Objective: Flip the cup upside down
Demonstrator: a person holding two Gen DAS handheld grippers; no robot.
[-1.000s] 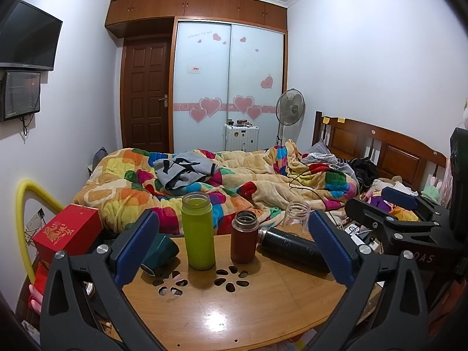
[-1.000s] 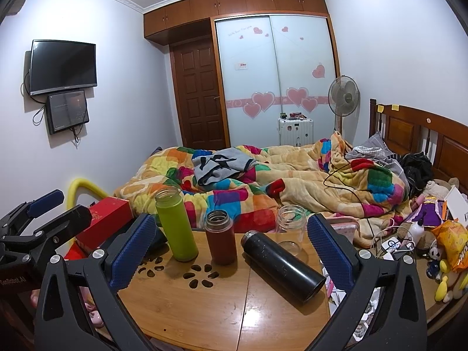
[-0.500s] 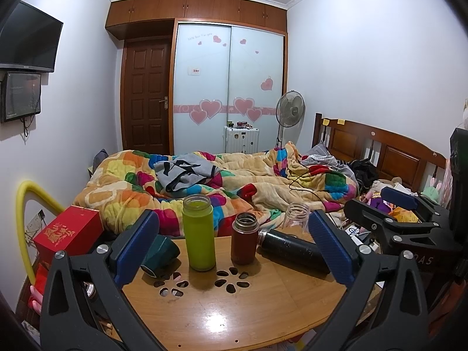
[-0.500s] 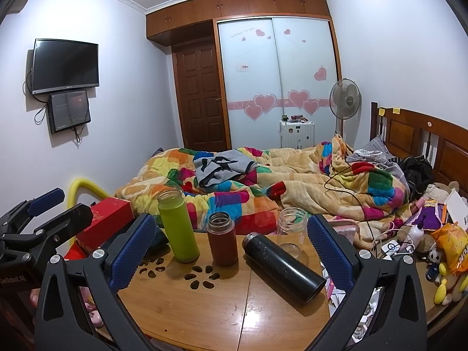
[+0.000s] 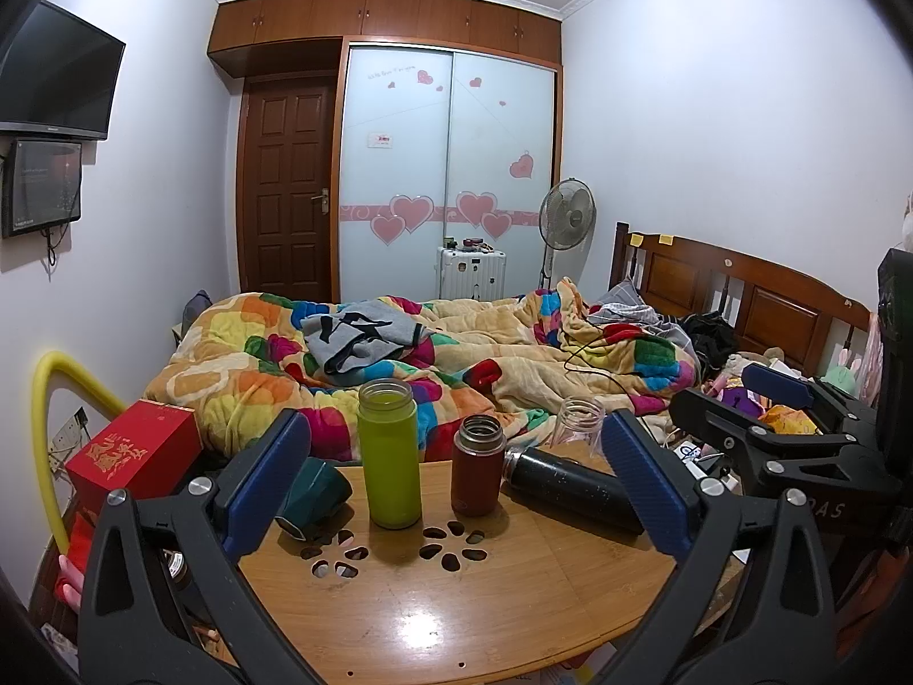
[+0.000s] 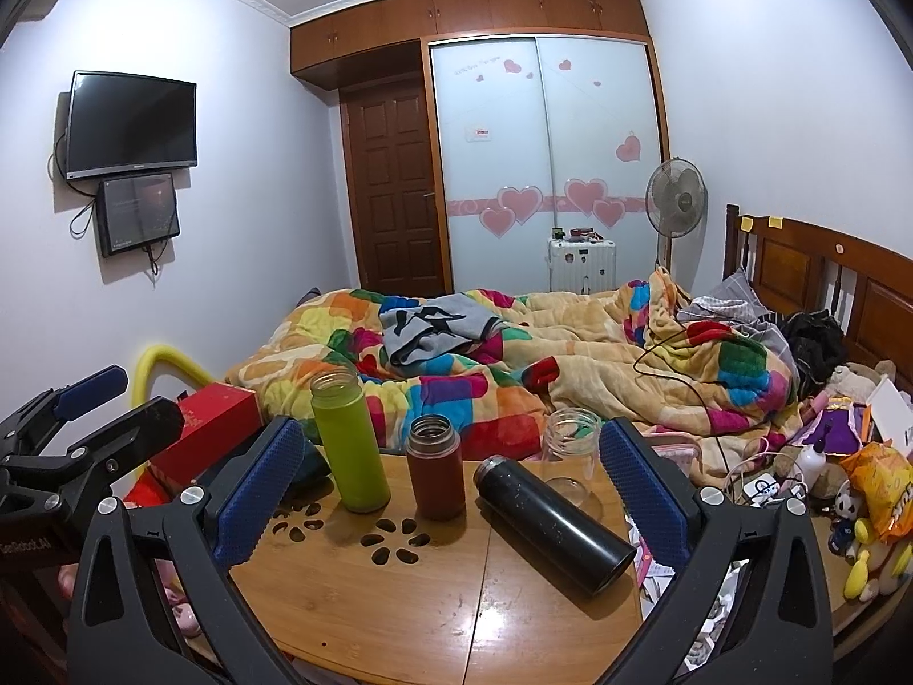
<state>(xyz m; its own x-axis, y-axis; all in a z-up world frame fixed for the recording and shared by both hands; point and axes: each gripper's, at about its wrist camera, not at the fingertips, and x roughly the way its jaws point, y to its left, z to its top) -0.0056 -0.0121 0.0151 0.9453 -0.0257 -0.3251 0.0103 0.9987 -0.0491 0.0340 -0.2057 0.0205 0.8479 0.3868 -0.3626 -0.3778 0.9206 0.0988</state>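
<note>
Both tools hover over the near edge of the round wooden worktop [image 5: 456, 616], pads facing the bed. The left tool [image 5: 456, 491] has its jaws spread wide w/ nothing between them; the right tool [image 6: 451, 491] is likewise wide open and empty.

Which item is the task's cup can't be told for sure. The dark green cup [image 5: 316, 494] lies on its side at the worktop's left edge, mouth toward the camera, just behind the left tool's left pad [image 5: 268, 485]; in the right wrist view it's mostly hidden. Next to it, upright: a lime-green bottle [image 5: 389, 454] w/o lid, then a shorter red-brown flask [image 5: 478, 465], also open-topped, near but apart. A black thermos [image 6: 553, 522] lies on its side at the right, neck end close to the red-brown flask. Behind it stands a clear glass jar [image 6: 570, 451], upright, at the far right rim.

A red box [image 5: 134, 456] sits off the worktop's left side, beside a yellow tube [image 5: 45, 399]. Beyond: the bed w/ a multicoloured quilt [image 6: 513, 365].
</note>
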